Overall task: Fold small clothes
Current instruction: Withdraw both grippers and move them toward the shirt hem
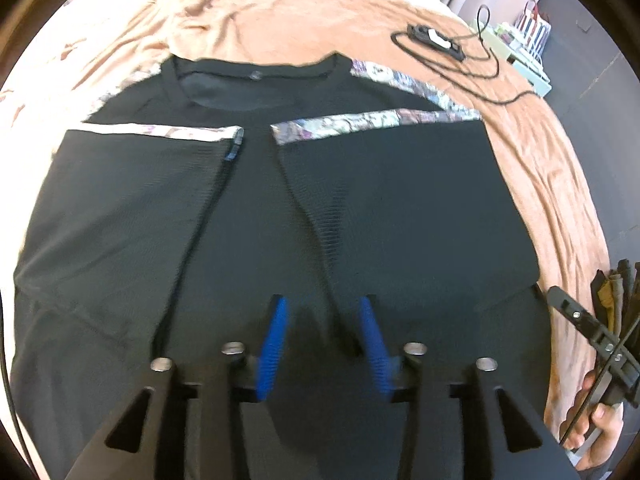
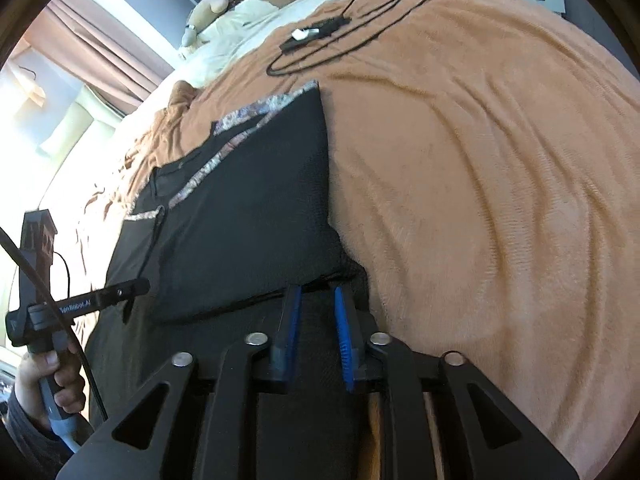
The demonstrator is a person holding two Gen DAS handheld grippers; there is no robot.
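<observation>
A: Left gripper (image 1: 323, 312)? Fingers?

B: Blue ribbed pads (image 1: 276, 336) spread well apart, nothing between them. It hovers low over the black short-sleeved T-shirt with floral-print sleeve bands (image 1: 280, 208), near the hem at 6 o'clock. Can't tell if the tips touch the cloth.

A: Shirt layout?

B: Flat on the tan fleece blanket (image 1: 540, 160), collar at 12 o'clock. Both side panels folded inward, their edges nearly meeting down the middle with a narrow gap.

A: Right gripper (image 2: 316, 294)?

B: Also parted, narrower gap. Fingertips (image 2: 294, 294) sit right at the lower edge of the folded right panel of the shirt (image 2: 248, 216), around 6 o'clock in that view. Nothing clamped; contact with the fabric unclear.

A: Anything else?

B: Black cable with a small black-and-white device (image 1: 436, 42) on the blanket at 1 o'clock, well apart from the shirt. Right hand (image 1: 596, 420) on its handle at 4 o'clock in the left view; left hand (image 2: 48, 384) on its handle at 8 o'clock in the right view.
</observation>
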